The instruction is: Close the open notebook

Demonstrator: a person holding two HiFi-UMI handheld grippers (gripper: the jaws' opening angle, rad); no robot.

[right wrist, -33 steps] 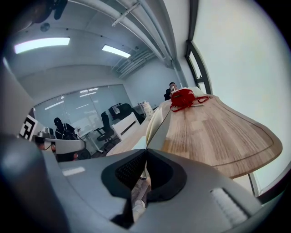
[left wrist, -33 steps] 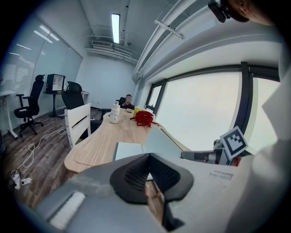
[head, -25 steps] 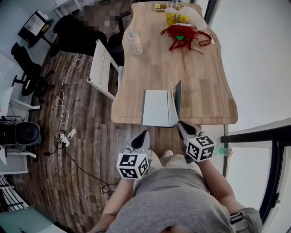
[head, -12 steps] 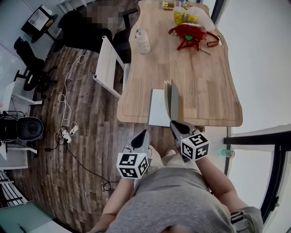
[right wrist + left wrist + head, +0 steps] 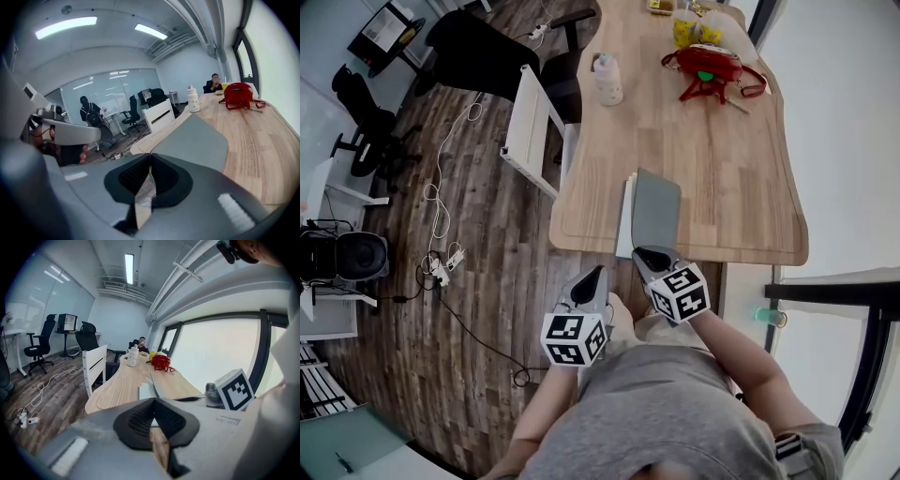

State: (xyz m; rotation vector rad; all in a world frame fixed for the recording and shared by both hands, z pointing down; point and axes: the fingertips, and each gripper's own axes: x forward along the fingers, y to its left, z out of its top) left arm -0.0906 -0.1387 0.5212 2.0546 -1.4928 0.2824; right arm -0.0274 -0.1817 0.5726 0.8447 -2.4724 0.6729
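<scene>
One notebook (image 5: 651, 221) lies at the near edge of the worktop (image 5: 741, 169), its grey cover (image 5: 659, 206) swung over so that it hides most of the white pages (image 5: 625, 221), of which only a strip shows along the left side. From the gripper views the cover seems to sit a little raised rather than flat, so I judge the closing step to be nearly done but not quite finished. The right gripper (image 5: 645, 253) is just beside the notebook's near edge, its fingers all but together with nothing between them, though they have just eased apart a touch. The left gripper (image 5: 598, 273) hangs off the worktop's edge, apart from the notebook, its fingers clenched on nothing. What the next move likely calls for is a light downward press on the cover near its free edge, or simply drawing the right gripper away if the cover settles by its own weight. By count: one notebook, two grippers, one bottle (image 5: 608, 79) and one red bag (image 5: 710, 70) at the far end of the worktop, well apart from the notebook, and one white chair (image 5: 534, 127) along its left side.
</scene>
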